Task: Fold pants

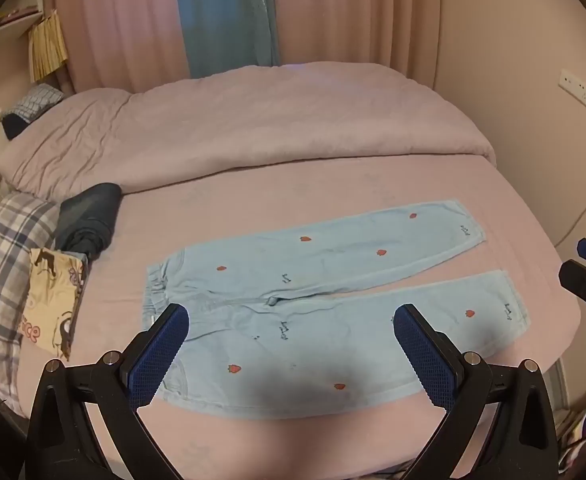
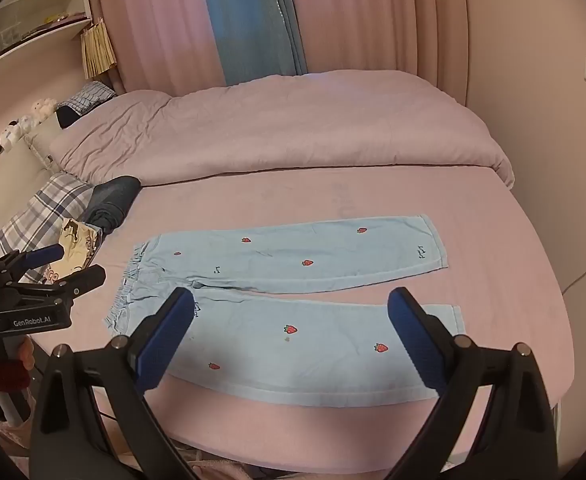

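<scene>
My left gripper (image 1: 291, 330) hides part of the waistband, and the embroidered lettering is illegible. The strawberry-print pants (image 2: 293, 300) lie flat on the pink bed (image 2: 493, 208), legs apart, just beyond my right gripper (image 2: 291, 314); both grippers are spread wide and empty.

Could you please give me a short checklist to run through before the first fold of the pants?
1. Light blue strawberry-print cotton pants lie flat, both legs spread apart: ok.
2. Left gripper open, holding nothing: ok.
3. Right gripper open, holding nothing: ok.
4. Elastic waistband near the left gripper, leg cuffs toward the right gripper: ok.
5. Dark grey folded garment lies apart from the pants: ok.
6. Pink bedsheet beyond the pants free for the fold: ok.
</scene>
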A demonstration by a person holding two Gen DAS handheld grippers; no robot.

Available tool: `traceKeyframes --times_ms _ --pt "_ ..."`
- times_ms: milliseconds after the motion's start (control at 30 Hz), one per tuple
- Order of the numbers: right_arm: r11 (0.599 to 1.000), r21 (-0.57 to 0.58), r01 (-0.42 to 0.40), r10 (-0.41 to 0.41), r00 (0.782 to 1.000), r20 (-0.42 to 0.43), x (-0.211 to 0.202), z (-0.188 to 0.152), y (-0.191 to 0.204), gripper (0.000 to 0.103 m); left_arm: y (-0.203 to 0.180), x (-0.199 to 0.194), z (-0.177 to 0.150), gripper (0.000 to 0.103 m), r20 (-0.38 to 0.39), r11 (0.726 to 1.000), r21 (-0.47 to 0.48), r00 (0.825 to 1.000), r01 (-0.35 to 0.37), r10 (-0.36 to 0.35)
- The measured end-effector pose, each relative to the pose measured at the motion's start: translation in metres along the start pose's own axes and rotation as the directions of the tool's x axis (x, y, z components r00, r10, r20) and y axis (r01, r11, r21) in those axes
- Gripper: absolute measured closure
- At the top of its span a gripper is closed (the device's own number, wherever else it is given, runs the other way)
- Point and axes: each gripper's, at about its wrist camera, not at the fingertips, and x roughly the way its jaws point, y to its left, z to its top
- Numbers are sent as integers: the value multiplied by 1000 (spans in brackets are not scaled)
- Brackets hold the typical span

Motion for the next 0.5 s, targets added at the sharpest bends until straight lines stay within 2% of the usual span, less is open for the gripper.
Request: traceKeyframes --times_ms 500 --pt "1000 -7 5 -5 1000 -3 0 1 6 5 -7 4 4 0 12 1000 14 1000 -4 4"
